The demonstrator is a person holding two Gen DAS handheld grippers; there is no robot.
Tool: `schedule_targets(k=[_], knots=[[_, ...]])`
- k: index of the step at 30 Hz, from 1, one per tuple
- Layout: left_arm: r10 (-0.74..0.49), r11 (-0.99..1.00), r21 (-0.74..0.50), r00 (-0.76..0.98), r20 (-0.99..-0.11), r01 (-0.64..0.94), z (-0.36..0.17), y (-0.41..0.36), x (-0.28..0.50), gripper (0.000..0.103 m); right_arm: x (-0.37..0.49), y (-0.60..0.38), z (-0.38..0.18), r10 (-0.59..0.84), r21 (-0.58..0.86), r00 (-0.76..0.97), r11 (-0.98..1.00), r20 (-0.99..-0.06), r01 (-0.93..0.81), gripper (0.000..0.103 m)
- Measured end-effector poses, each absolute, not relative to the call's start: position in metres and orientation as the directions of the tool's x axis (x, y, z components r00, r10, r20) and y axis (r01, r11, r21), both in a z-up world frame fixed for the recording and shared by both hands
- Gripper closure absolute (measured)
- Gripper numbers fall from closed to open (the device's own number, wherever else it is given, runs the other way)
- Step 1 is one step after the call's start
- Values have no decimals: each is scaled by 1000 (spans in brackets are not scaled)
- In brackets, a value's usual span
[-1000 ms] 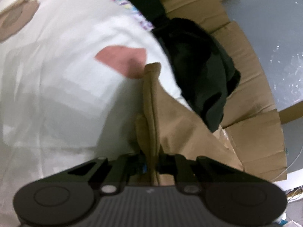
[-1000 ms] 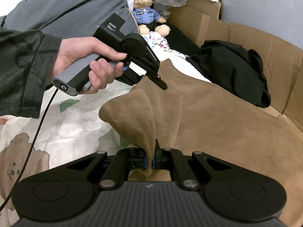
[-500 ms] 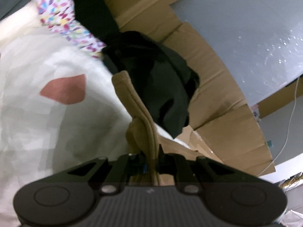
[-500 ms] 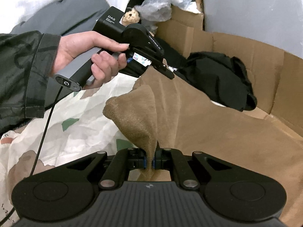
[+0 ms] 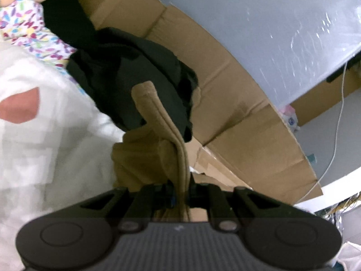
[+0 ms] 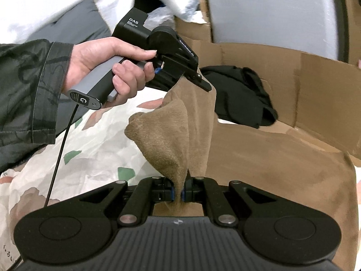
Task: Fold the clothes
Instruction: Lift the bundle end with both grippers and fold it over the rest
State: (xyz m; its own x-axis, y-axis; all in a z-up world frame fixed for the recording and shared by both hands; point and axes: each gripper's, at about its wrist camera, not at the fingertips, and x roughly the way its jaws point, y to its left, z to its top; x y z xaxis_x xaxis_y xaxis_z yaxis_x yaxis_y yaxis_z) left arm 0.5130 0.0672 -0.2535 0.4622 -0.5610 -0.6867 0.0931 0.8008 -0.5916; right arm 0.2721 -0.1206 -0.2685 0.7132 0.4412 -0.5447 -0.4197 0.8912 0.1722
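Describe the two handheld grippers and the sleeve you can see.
Both grippers are black with ribbed bodies, round side discs and blue finger pads. The left gripper has a grey handle with a G logo, white DAS lettering and a thin black cable. The sleeve is dark olive with a faint pattern.

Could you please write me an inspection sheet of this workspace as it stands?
Surface: white patterned sheet.
Job's things: brown garment, lifted by one edge.
Clutter: black garment against the cardboard; stuffed toy beyond it.
Grippers: left hand-held gripper and right hand-held gripper both shut on the brown garment.
Cables: black cable hanging from the left handle; white cable by the wall.
Surroundings: grey wall.
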Motion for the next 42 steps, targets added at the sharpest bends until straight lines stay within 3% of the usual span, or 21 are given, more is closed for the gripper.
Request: schedule_targets(k=[29,42], knots=[[-521,854,-472,335,-785,220,-290,-110,501,94,231,-240,-315,384,350,748,912,-541,-214,97],[-457,878,-381,274,-846,290,-302,-187,509,94,220,-304,-333,382,518,766,852,-517,-75,97]])
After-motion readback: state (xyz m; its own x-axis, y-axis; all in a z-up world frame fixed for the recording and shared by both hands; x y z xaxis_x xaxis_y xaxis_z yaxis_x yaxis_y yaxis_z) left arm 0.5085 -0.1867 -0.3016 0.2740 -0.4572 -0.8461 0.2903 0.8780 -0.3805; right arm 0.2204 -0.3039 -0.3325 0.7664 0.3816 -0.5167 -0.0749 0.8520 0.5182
